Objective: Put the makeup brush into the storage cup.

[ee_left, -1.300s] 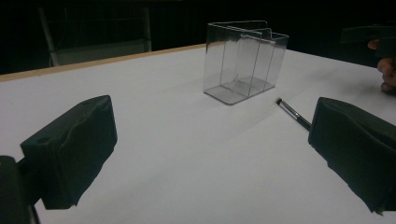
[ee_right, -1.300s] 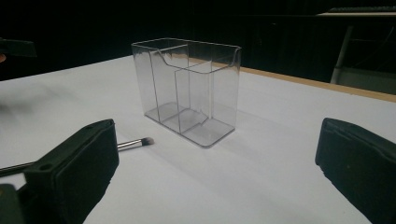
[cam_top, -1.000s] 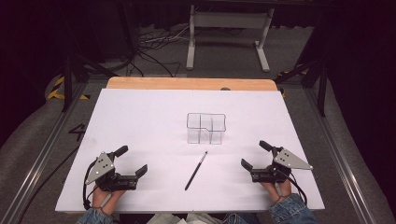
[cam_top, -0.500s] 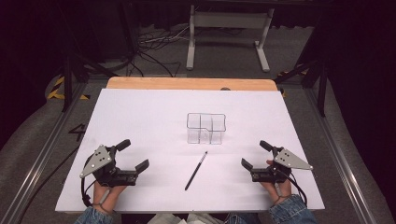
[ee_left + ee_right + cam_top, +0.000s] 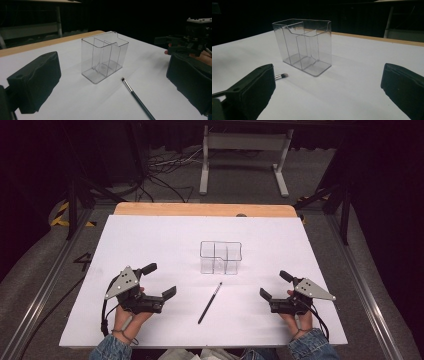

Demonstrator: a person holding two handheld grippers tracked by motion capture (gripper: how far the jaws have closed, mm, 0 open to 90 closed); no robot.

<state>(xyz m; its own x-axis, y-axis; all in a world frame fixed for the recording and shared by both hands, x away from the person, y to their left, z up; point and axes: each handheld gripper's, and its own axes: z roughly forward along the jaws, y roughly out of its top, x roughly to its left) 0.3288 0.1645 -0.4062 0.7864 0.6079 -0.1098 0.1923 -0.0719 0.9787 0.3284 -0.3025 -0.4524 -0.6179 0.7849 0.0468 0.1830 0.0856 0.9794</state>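
In the high view, a white table (image 5: 150, 240) carries a clear plastic organizer (image 5: 221, 257) near its middle, standing upright and divided into compartments. A thin dark makeup brush (image 5: 210, 302) lies flat just in front of it, angled, with its tip toward the organizer but not touching it. No brand, label or writing can be read on anything. The left gripper (image 5: 159, 281) rests low on the table at the near left, held in the person's left hand (image 5: 127, 312), its jaws spread apart and empty. The right gripper (image 5: 272, 285) sits at the near right in the right hand (image 5: 295, 312), jaws likewise spread and empty. Denim cuffs are cut off at the bottom edge.

In the left gripper view, the two black jaws stand wide apart, framing the organizer (image 5: 103, 56). The brush (image 5: 137, 98) runs out of the bottom edge. The right gripper (image 5: 172, 45) appears far right, dim.

In the right gripper view, the jaws gape around the organizer (image 5: 303, 46). The brush (image 5: 280, 76) bristles peek beside the left-hand jaw; its handle is hidden behind it.
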